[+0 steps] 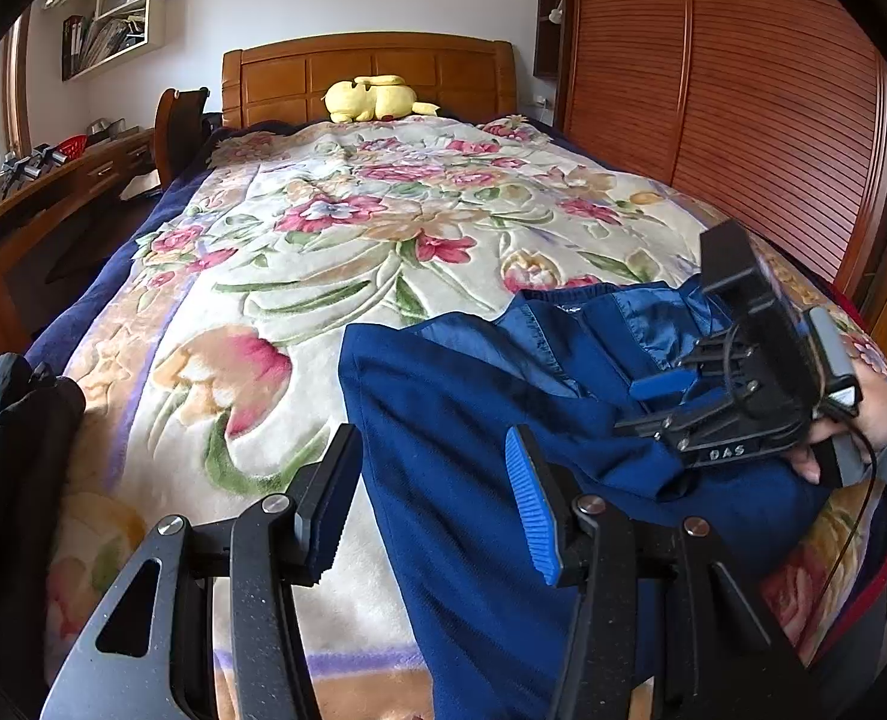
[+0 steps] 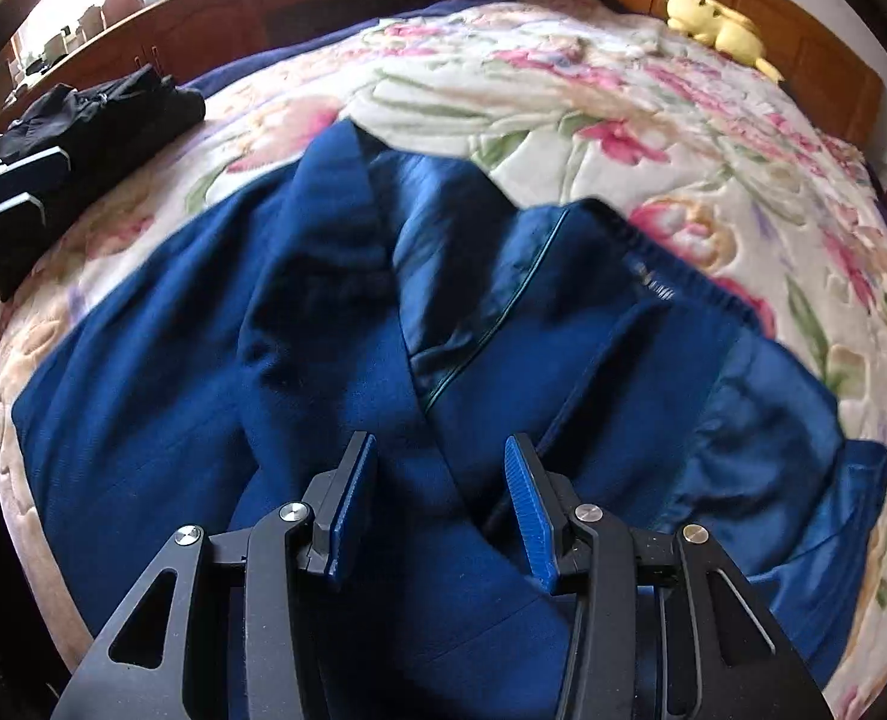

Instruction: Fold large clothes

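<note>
Left wrist view: the left tool (image 1: 434, 501) stands with its jaws partly apart and nothing pressed between the blue ribbed pads; its left finger is over the cream floral plush blanket (image 1: 299, 276) on the bed, its right finger over the left edge of the large dark blue fabric garment with a shiny blue lining (image 1: 473, 420). That garment lies spread on the near right part of the bed, its elastic band towards the wooden headboard (image 1: 371, 75). In the same view the right tool (image 1: 653, 402), held by a hand (image 1: 857, 420) in a grey sleeve, is angled down onto the garment's right side, well apart from the left tool. Right wrist view: the right tool (image 2: 440, 504) has its jaws partly apart directly above the garment (image 2: 335, 324), near the seam where matte cloth meets lining; no fold is pinched between the pads. Whether the fingertips touch the cloth cannot be told. A black garment with white stripes (image 2: 71, 132) lies at the bed's far left edge, and a yellow plush toy (image 2: 719, 24) rests against the headboard.
</note>
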`<state>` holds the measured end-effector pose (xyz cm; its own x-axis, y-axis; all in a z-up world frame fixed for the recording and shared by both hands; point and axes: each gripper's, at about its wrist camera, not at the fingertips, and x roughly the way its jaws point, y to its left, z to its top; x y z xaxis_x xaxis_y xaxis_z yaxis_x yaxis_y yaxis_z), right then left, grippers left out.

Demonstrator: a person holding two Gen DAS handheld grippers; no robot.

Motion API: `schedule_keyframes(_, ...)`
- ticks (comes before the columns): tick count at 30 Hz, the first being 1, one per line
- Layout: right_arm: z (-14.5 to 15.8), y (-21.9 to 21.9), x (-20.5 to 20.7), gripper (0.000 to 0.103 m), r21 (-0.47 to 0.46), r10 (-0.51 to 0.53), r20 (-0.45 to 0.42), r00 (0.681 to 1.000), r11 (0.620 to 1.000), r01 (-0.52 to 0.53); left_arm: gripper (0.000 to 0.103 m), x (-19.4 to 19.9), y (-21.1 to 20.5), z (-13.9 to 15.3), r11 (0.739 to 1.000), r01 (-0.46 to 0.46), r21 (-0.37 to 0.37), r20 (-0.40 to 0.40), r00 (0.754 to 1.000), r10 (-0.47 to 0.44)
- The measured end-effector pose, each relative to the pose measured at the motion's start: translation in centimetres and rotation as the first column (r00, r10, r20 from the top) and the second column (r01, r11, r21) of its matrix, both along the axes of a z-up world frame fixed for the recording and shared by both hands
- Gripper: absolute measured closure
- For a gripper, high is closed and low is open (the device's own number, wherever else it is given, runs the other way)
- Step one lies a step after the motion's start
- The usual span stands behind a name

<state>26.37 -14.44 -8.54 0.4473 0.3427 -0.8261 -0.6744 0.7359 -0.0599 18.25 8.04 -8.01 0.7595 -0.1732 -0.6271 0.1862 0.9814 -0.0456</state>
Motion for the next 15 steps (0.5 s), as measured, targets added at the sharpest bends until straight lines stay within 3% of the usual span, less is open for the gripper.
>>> schedule_keyframes(9, -1.5, 2.1, 1.0, 0.059, -0.058, 0.036, -0.047, 0.998, 0.998, -0.039, 0.052, 0.1, 0.0, -0.1, 1.0, 0.001, 0.003, -0.004, 1.0, -0.001)
schedule_keyframes(13, -1.3, 2.9, 0.3, 0.089, -0.108, 0.085, -0.035, 0.996, 0.99, -0.088, 0.052, 0.1, 0.0, -0.2, 1.0, 0.002, 0.003, -0.004, 1.0, -0.002)
schedule_keyframes(15, -1.1, 2.8, 0.0, 0.096, -0.124, 0.103, -0.033, 0.994, 0.987, -0.106, 0.052, 0.1, 0.0, -0.2, 1.0, 0.002, 0.004, -0.006, 1.0, -0.002)
